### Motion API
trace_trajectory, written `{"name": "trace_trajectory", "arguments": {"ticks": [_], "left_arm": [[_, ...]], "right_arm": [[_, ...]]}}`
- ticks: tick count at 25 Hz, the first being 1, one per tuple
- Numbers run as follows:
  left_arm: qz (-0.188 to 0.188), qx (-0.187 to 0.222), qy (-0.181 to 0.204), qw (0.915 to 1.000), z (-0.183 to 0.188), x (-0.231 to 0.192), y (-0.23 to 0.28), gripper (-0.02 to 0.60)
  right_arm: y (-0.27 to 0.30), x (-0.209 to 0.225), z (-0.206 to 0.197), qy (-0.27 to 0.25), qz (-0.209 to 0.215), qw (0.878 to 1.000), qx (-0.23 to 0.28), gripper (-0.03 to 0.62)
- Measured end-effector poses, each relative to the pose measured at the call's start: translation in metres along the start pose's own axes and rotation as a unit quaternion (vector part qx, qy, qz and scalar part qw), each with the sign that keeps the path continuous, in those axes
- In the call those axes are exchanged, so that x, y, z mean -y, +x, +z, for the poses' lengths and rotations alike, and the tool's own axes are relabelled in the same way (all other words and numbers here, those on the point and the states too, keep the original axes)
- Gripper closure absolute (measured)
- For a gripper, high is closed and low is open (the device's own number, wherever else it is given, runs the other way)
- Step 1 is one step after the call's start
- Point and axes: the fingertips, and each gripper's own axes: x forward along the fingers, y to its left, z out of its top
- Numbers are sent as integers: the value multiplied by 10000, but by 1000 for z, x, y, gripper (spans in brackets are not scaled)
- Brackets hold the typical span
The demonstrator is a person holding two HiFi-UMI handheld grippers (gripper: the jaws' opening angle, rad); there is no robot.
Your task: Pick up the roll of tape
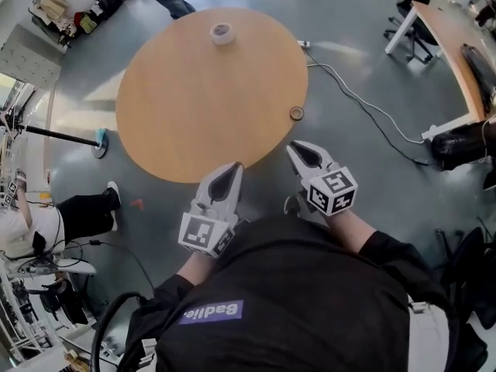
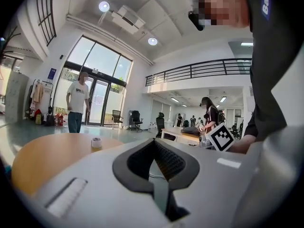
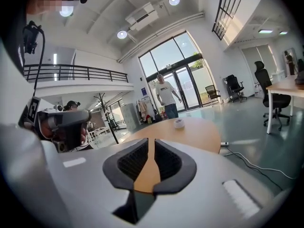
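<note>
Roll of tape (image 1: 222, 33) sat flat on the far edge of the round wooden table (image 1: 170, 130), well apart from both tools and nothing near it. A small dark ring (image 1: 297, 113) lay at the table's right rim; could not tell what it was.

Both tools were held low at the near edge, close to the body and pointing across the top towards the roll. This read as a start posture, with the reach not yet made.

Left gripper (image 1: 235, 167): tips together, nothing between them. Probably idle, since one tool is enough for a roll this small.

Right gripper (image 1: 295, 147): jaws parted to a narrow slit, bare tabletop showing through, nothing held. That gap looked too slim for the roll; it would likely need widening before closing on it.

A person (image 2: 76, 101) stood beyond the far side. A cable (image 1: 364, 107) trailed over the floor to the right.
</note>
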Motion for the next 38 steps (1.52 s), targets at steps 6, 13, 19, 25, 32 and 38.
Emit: {"name": "trace_trajectory", "arguments": {"ticks": [6, 13, 19, 25, 32, 38], "left_arm": [[174, -90, 21, 9998, 2, 2, 18, 561], [458, -191, 52, 9988, 1, -1, 29, 561], [548, -360, 209, 9976, -6, -7, 29, 561], [655, -395, 259, 9967, -5, -7, 32, 561], [873, -714, 236, 9933, -13, -10, 33, 561], [953, -776, 323, 9919, -16, -11, 30, 561]], "right_arm": [[9, 51, -18, 269, -130, 9992, -256, 524], [22, 107, -51, 582, -269, 9954, -708, 485], [41, 143, -78, 947, -475, 9898, -955, 450], [59, 165, -94, 1155, -508, 9859, -1102, 433], [78, 192, -114, 1437, -596, 9794, -1291, 424], [92, 215, -138, 1812, -629, 9698, -1507, 410]]}}
